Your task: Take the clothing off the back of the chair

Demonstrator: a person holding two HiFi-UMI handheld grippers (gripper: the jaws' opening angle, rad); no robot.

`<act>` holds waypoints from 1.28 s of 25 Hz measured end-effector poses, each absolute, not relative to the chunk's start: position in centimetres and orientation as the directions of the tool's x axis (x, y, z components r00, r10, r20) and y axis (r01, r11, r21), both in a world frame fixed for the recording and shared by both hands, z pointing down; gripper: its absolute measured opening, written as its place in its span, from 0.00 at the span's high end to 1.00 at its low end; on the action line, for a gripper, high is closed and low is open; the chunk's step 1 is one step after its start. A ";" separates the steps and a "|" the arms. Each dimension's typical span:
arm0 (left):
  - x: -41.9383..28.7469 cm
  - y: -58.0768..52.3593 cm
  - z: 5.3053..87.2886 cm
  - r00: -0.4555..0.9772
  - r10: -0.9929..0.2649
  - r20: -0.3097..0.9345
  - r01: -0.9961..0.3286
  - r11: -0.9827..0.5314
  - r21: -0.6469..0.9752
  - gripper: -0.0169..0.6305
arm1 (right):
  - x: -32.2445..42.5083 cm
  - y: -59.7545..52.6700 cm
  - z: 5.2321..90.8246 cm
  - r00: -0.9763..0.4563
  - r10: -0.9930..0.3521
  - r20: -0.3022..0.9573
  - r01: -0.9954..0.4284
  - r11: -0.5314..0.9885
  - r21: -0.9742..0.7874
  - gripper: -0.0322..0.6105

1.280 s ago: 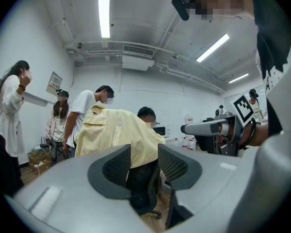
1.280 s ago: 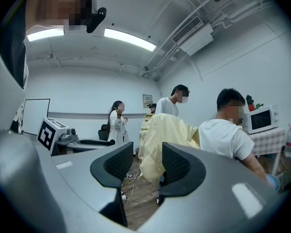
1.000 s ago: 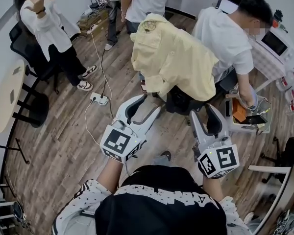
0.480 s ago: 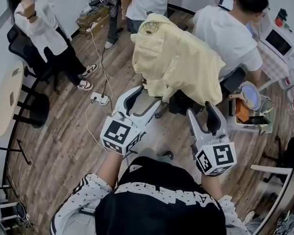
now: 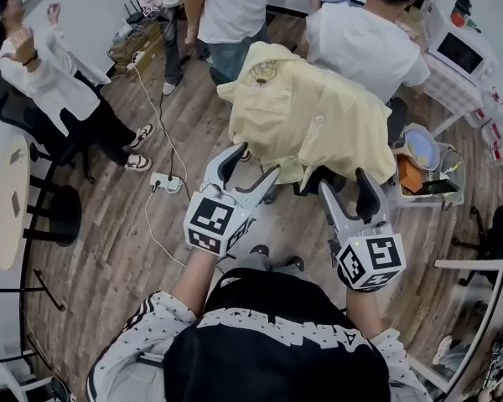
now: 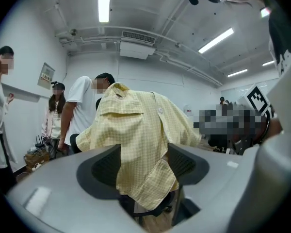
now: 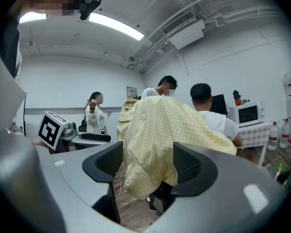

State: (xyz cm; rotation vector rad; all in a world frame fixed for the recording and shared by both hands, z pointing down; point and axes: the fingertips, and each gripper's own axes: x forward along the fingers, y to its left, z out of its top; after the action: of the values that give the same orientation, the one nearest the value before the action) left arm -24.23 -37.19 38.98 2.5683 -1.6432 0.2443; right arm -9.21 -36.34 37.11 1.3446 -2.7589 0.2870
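A pale yellow checked shirt [image 5: 310,115] hangs over the back of a black office chair [image 5: 323,178], whose seat and base show under the hem. My left gripper [image 5: 251,164] is just short of the shirt's lower left edge. Its jaws are opening, with nothing pressed between them. My right gripper [image 5: 345,187] is below the shirt's lower right hem, its jaws also opening and empty. Through the left gripper [image 6: 144,169] the shirt [image 6: 136,144] shows beyond the pads. The right gripper [image 7: 148,166] frames the shirt [image 7: 160,135] the same way, above the chair [image 7: 162,198].
A person in a white shirt [image 5: 360,40] sits right behind the chair, and another [image 5: 226,7] stands beside it. A third person [image 5: 42,65] is at the left. A power strip with cables [image 5: 166,182] lies on the wood floor. A bin of items [image 5: 427,174] stands at the right.
Both grippers have moved forward to the shirt's lower edge, and both pairs of jaws stand wider than before. The seated person has shifted.
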 end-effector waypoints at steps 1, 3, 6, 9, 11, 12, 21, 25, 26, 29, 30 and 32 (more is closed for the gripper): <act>-24.4 -37.6 39.0 0.415 -0.892 0.180 -0.905 -0.426 -0.020 0.53 | -9.3 -36.5 37.2 -0.608 -0.781 0.140 -0.793 0.592 -0.143 0.43; -24.6 -38.2 39.0 0.420 -0.890 0.180 -0.903 -0.429 -0.017 0.51 | -9.3 -36.8 37.6 -0.592 -0.791 0.153 -0.805 0.576 -0.141 0.42; -24.4 -39.3 39.1 0.430 -0.885 0.181 -0.898 -0.440 -0.016 0.48 | -9.5 -37.3 37.9 -0.575 -0.800 0.168 -0.818 0.558 -0.141 0.39; -23.8 -40.2 39.3 0.448 -0.874 0.188 -0.888 -0.459 -0.014 0.45 | -9.6 -38.0 38.3 -0.556 -0.811 0.181 -0.831 0.539 -0.140 0.37; -23.2 -40.8 39.6 0.464 -0.864 0.194 -0.880 -0.475 -0.009 0.45 | -9.6 -38.5 38.6 -0.543 -0.818 0.187 -0.839 0.524 -0.144 0.37; -23.1 -41.1 39.8 0.470 -0.861 0.196 -0.877 -0.481 -0.007 0.45 | -9.6 -38.8 38.7 -0.537 -0.822 0.189 -0.843 0.517 -0.147 0.37; -22.4 -42.5 40.2 0.456 -0.867 0.200 -0.884 -0.468 -0.012 0.46 | -10.2 -40.5 39.3 -0.469 -0.857 0.214 -0.883 0.453 -0.123 0.38; -22.6 -42.9 39.8 0.420 -0.884 0.206 -0.898 -0.438 -0.045 0.50 | -10.8 -40.8 39.4 -0.437 -0.869 0.233 -0.899 0.428 -0.091 0.42; -22.5 -42.9 39.7 0.414 -0.887 0.204 -0.901 -0.432 -0.050 0.50 | -11.0 -40.9 39.4 -0.432 -0.870 0.240 -0.901 0.426 -0.075 0.43; -22.4 -42.7 39.6 0.405 -0.890 0.209 -0.904 -0.424 -0.056 0.51 | -10.8 -41.1 39.6 -0.400 -0.880 0.254 -0.914 0.404 -0.041 0.53; -22.3 -42.6 39.6 0.401 -0.891 0.211 -0.905 -0.421 -0.059 0.51 | -10.6 -41.2 39.6 -0.387 -0.886 0.256 -0.919 0.392 -0.035 0.57; -22.5 -42.4 39.5 0.389 -0.896 0.212 -0.909 -0.411 -0.069 0.53 | -10.3 -41.4 39.7 -0.363 -0.895 0.258 -0.929 0.371 -0.021 0.67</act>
State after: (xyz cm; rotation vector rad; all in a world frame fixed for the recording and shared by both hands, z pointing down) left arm -22.52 -42.35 39.55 2.5693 -1.6716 0.3349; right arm -10.27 -41.36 39.69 1.6387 -2.4257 0.2416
